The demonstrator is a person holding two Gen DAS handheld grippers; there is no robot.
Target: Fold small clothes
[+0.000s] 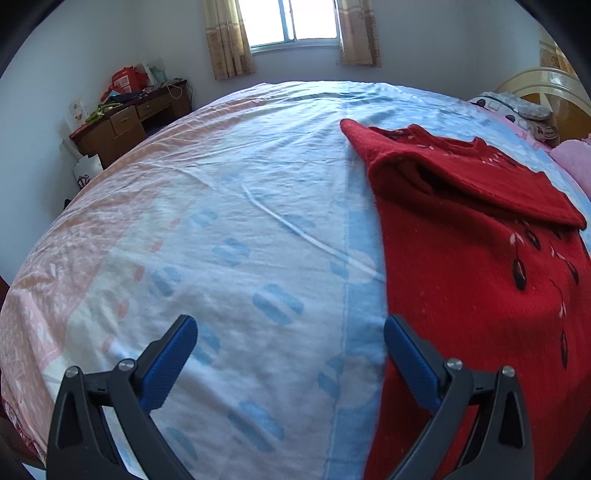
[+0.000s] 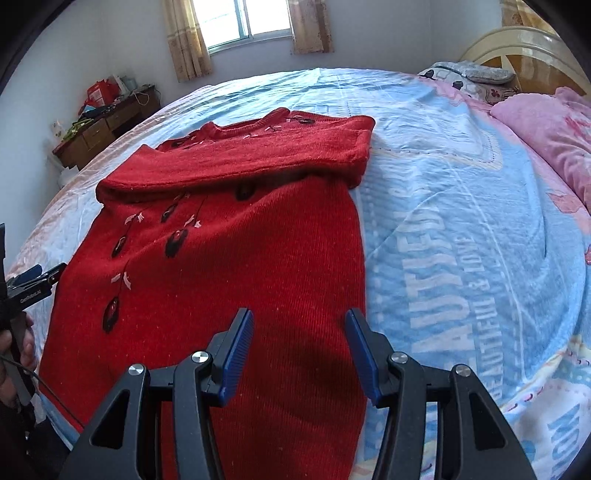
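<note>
Spreading wide, the left gripper [image 1: 290,325] shows two ribbed blue pads on black plastic arms with nothing between them, poised over the pale cotton sheet [image 1: 229,206] with its right finger at the edge of the red sweater [image 1: 480,295]. From the right wrist view the right gripper [image 2: 299,317] is likewise parted and empty, its blue pads above the sweater's lower right part; at the left edge of that view the left gripper [image 2: 35,275] appears side-on, a white label on its black body too blurred to read surely. The sweater [image 2: 221,266] is a fine-ribbed knit lying flat on the bed, body toward the cameras, both sleeves folded across the chest in a thick band, with dark oval beads and pale pink stitched leaves trailing down its front. Beside it the sheet [image 2: 461,192], crumpled and printed in blue, pink and white, carries large letters partly reading "BEAUTIFUL & LOVE". Farther off lie a fuzzy pink blanket [image 2: 546,129], a curved cream headboard [image 2: 517,40], a brown wooden desk [image 1: 125,122] piled with clutter, and beige patterned curtains [image 1: 229,40] flanking a bright window [image 1: 291,22].
</note>
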